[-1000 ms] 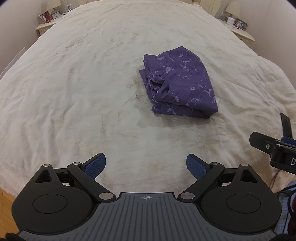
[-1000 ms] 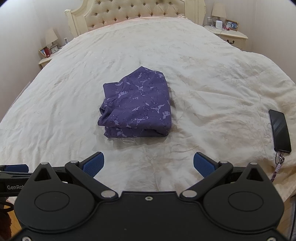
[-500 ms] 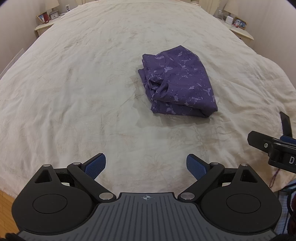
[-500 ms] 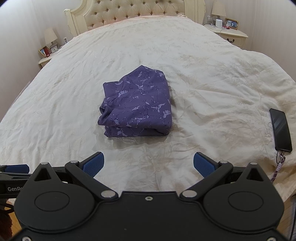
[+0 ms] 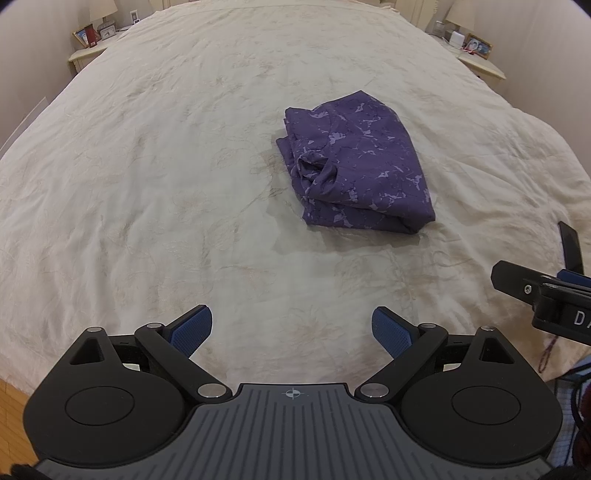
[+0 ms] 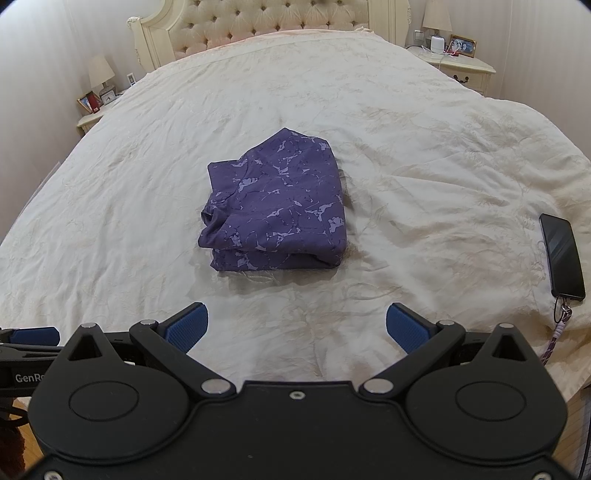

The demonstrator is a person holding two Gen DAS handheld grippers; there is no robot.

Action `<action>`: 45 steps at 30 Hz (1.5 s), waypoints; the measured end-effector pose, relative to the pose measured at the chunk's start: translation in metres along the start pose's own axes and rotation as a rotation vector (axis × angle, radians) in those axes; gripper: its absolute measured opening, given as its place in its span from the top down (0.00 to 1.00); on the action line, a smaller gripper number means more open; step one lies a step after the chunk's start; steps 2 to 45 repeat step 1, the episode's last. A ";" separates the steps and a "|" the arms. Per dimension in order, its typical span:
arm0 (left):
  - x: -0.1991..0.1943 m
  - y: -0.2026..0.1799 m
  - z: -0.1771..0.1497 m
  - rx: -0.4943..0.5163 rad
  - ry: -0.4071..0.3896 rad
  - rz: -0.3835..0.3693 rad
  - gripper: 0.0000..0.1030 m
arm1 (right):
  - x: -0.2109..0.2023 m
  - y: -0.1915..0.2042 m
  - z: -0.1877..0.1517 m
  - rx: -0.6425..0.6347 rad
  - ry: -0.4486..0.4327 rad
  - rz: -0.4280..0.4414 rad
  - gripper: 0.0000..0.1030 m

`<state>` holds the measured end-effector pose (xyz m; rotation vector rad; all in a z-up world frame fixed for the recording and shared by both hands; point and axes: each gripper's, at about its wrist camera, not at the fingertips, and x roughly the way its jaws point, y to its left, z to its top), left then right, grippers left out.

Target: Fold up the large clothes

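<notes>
A purple patterned garment (image 5: 354, 162) lies folded into a compact bundle on the cream bedspread (image 5: 147, 166); it also shows in the right wrist view (image 6: 277, 206). My left gripper (image 5: 291, 334) is open and empty, hovering over the near edge of the bed, well short of the garment. My right gripper (image 6: 295, 326) is open and empty, also near the bed's front edge, short of the bundle. The right gripper's side shows at the right edge of the left wrist view.
A black phone (image 6: 561, 251) with a strap lies on the bed's right side. Nightstands with lamps stand at the left (image 6: 98, 107) and right (image 6: 461, 62) of the tufted headboard (image 6: 266, 18). Wooden floor shows below the bed's front edge.
Both grippers stay open and nearly still. The views have shifted slightly, with the garment a touch lower in the right wrist view.
</notes>
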<state>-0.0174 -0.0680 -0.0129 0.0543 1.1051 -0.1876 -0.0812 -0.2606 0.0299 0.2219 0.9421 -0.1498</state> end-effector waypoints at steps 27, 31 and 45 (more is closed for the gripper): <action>0.000 0.001 0.000 0.002 0.000 0.000 0.08 | 0.000 0.001 0.000 0.000 0.000 -0.001 0.01; 0.000 0.001 0.000 0.002 0.000 0.000 0.08 | 0.000 0.001 0.000 0.000 0.000 -0.001 0.01; 0.000 0.001 0.000 0.002 0.000 0.000 0.08 | 0.000 0.001 0.000 0.000 0.000 -0.001 0.01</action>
